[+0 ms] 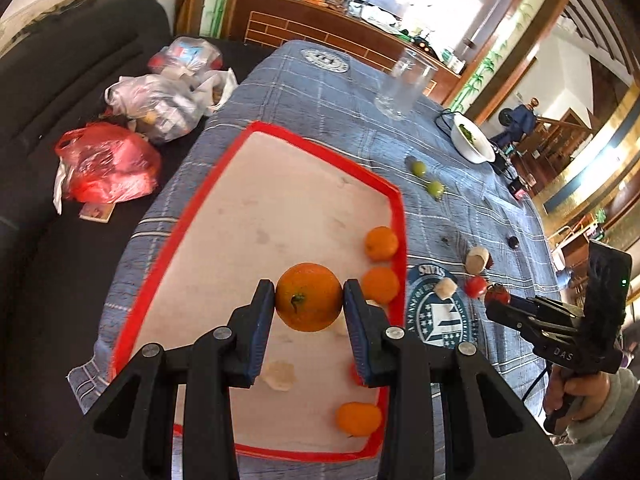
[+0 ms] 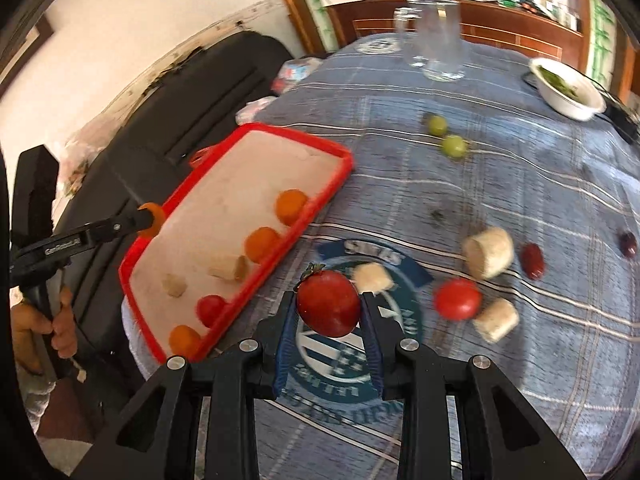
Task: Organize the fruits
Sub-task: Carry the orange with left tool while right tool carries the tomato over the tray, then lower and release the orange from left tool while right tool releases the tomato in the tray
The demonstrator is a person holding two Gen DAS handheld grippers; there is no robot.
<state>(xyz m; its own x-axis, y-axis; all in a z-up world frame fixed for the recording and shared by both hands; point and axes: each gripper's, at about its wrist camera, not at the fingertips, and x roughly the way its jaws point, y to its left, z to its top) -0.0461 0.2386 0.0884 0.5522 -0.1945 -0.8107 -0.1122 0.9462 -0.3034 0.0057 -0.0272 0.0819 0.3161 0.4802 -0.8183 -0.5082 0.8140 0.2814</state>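
Observation:
My left gripper [image 1: 309,298] is shut on an orange [image 1: 309,297] and holds it above the red-rimmed tray [image 1: 256,132]. The tray [image 2: 340,156] holds three more oranges [image 1: 381,243], a red tomato [image 2: 211,309] and banana pieces [image 2: 230,268]. My right gripper [image 2: 329,307] is shut on a red tomato [image 2: 329,307] with a green stem, above the blue cloth, right of the tray. On the cloth lie another tomato [image 2: 457,298], banana pieces [image 2: 489,257], two green grapes [image 2: 454,145] and dark red fruits [image 2: 533,258].
A clear glass [image 2: 442,38] and a white bowl [image 2: 568,88] stand at the table's far end. Plastic bags [image 1: 108,164] lie on the black sofa [image 1: 60,80] left of the table. A cable [image 1: 444,116] runs by the bowl.

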